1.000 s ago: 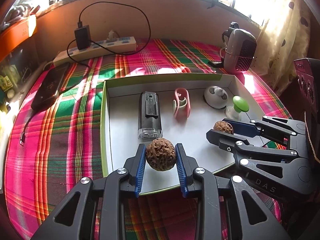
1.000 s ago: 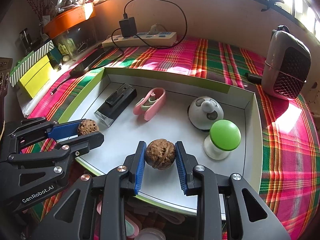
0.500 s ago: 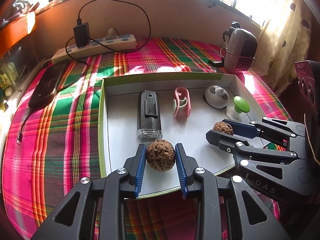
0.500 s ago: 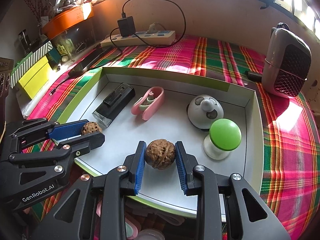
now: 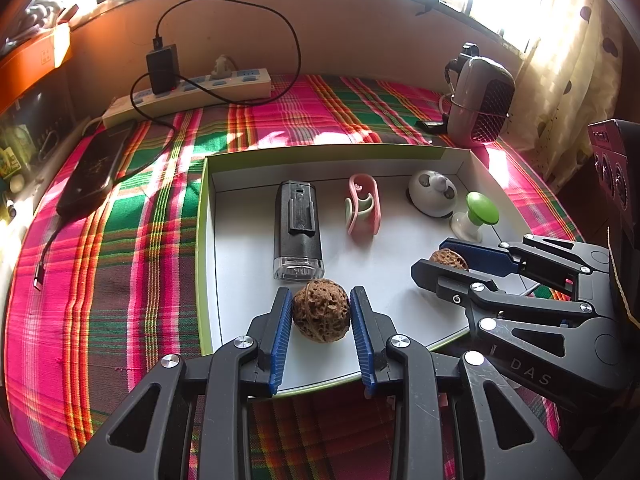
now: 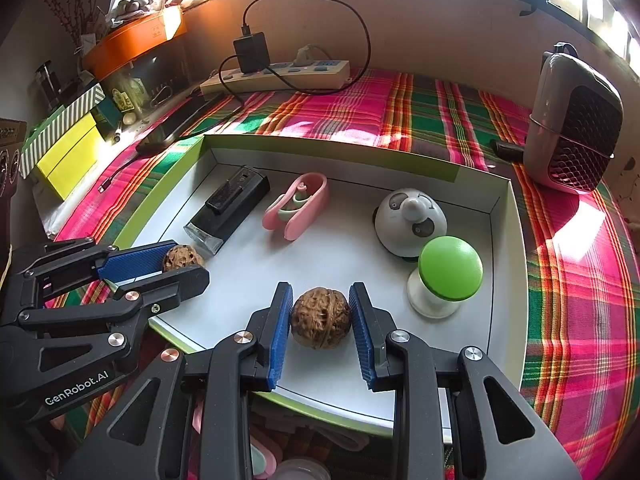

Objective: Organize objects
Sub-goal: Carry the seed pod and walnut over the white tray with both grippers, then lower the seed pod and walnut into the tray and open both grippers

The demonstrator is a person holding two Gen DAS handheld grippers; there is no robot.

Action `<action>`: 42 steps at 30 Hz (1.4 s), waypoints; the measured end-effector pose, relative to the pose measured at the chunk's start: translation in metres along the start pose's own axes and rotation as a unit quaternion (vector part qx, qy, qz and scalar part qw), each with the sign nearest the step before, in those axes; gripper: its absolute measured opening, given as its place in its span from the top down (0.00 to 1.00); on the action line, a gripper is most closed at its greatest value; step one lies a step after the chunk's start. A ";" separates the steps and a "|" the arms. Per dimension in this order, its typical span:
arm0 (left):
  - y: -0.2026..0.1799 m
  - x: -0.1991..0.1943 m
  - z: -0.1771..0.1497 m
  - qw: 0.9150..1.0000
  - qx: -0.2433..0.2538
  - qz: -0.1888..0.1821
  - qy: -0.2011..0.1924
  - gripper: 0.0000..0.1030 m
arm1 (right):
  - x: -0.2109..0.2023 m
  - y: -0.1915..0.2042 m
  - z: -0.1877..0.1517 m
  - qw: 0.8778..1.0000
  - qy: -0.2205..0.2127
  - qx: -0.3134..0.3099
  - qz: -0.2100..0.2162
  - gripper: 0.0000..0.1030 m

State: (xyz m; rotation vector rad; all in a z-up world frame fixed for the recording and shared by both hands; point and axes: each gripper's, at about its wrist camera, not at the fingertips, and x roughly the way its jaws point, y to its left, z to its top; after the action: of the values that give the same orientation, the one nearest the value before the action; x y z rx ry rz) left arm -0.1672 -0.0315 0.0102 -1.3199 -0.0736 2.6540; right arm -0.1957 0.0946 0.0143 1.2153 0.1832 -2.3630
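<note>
The cloth [image 5: 120, 280] is plaid in pink, green, orange and dark brown. The tray [image 5: 202, 240] is white inside with a lime-green rim. In it lie two wrinkled brown walnuts [image 5: 321, 311], a black flashlight [image 5: 298, 232], a pink clip [image 5: 362, 208] and a green-capped white knob [image 5: 478, 214]. The fingers [image 5: 280, 332] carry ribbed blue pads.

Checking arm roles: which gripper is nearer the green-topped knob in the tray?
Right. The right gripper sits just beside the green-topped knob; the left gripper is across the tray.
</note>
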 end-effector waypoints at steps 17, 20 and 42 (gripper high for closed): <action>-0.004 -0.012 -0.002 1.000 0.002 -0.001 -0.011 0.73 | -0.010 0.000 -0.002 1.000 -0.013 0.013 -0.002 0.61; -0.005 -0.016 -0.002 1.000 0.002 -0.001 -0.015 0.73 | -0.014 0.000 -0.002 1.000 -0.018 0.018 -0.003 0.55; 0.005 -0.055 -0.023 0.998 -0.032 0.003 -0.054 0.73 | -0.064 -0.006 -0.028 0.997 -0.061 0.040 -0.026 0.55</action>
State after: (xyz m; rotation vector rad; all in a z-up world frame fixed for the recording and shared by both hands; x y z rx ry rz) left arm -0.1176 -0.0473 0.0389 -1.1956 -0.1699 2.7470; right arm -0.1468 0.1314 0.0478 1.1097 0.0816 -2.5028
